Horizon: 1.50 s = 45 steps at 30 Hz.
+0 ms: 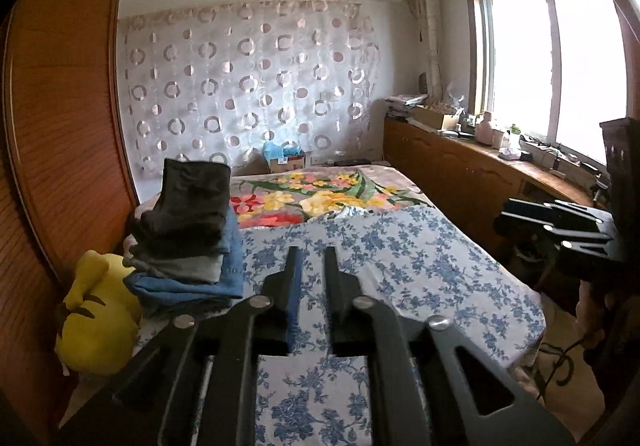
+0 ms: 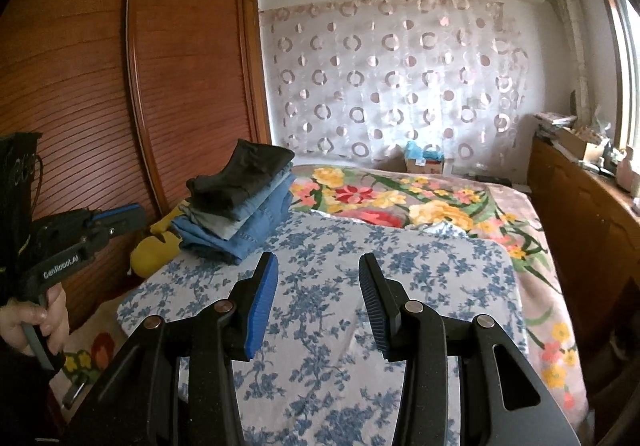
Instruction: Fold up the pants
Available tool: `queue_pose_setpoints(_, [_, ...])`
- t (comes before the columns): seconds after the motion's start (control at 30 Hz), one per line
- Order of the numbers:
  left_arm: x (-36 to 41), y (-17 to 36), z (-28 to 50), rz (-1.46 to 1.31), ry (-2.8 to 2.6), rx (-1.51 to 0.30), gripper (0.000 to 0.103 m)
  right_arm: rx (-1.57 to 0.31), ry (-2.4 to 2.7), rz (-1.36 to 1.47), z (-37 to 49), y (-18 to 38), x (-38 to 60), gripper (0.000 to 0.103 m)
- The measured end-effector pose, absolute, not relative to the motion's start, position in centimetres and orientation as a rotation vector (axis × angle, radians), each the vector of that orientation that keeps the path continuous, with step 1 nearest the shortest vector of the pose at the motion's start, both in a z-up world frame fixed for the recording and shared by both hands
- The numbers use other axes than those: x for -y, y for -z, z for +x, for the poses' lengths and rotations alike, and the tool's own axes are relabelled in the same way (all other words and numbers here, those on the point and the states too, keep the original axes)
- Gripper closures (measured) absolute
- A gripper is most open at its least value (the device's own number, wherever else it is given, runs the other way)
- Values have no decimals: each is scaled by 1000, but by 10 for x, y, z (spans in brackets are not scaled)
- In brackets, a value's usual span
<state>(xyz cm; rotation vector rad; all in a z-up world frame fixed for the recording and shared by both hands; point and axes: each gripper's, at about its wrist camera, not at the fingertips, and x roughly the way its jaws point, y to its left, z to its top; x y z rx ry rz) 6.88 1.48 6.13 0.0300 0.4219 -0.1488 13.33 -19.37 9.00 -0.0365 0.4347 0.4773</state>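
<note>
A bed point(image 2: 532, 246) is filling most of both views, stretching ahead of both pairs of fingers, with a flowered blanket point(image 2: 400, 201) lying across its far half. A blue-and-white floral sheet point(image 2: 340, 266) is covering the near half, running directly under and beyond both grippers. A brown slatted wardrobe point(image 2: 120, 85) is standing to the left of the fingers, beside the bed.

A stack of folded pants point(image 1: 188, 242) is sitting on the sheet's left edge, ahead and left of both grippers (denim at the bottom, grey in the middle, a dark pair on top, its upper end tilting up). A yellow plush toy point(image 1: 96, 310) is lying just beside the stack, nearer the wardrobe.

The right gripper point(image 2: 318, 302) is hanging above the sheet with its fingers spread wide, gripping nothing. The left gripper point(image 1: 312, 286) is hovering over the sheet with its fingers standing narrowly apart, a slim gap showing between them and nothing inside it. In the right wrist view a hand point(image 2: 36, 322) is gripping the left gripper's handle at the far left.
</note>
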Motion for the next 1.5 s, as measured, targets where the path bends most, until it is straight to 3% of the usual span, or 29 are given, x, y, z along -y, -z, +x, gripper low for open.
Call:
queue_pose_setpoints(0.2, [-7, -75, 56, 34, 172, -363, 22, -416, -452, -16, 123, -92, 202, 55])
queue_pose_setpoints(0.4, [-6, -83, 46, 22, 140, -333, 20, -398, -426, -10, 110, -90, 200, 50])
queue_pose_setpoints(0.67, [-6, -91, 39, 24, 76, -342, 20, -350, -384, 2, 83, -91, 197, 35])
queue_pose_setpoints(1.5, [-4, -73, 27, 11, 34, -375, 20, -315, -298, 20, 58, -74, 187, 34])
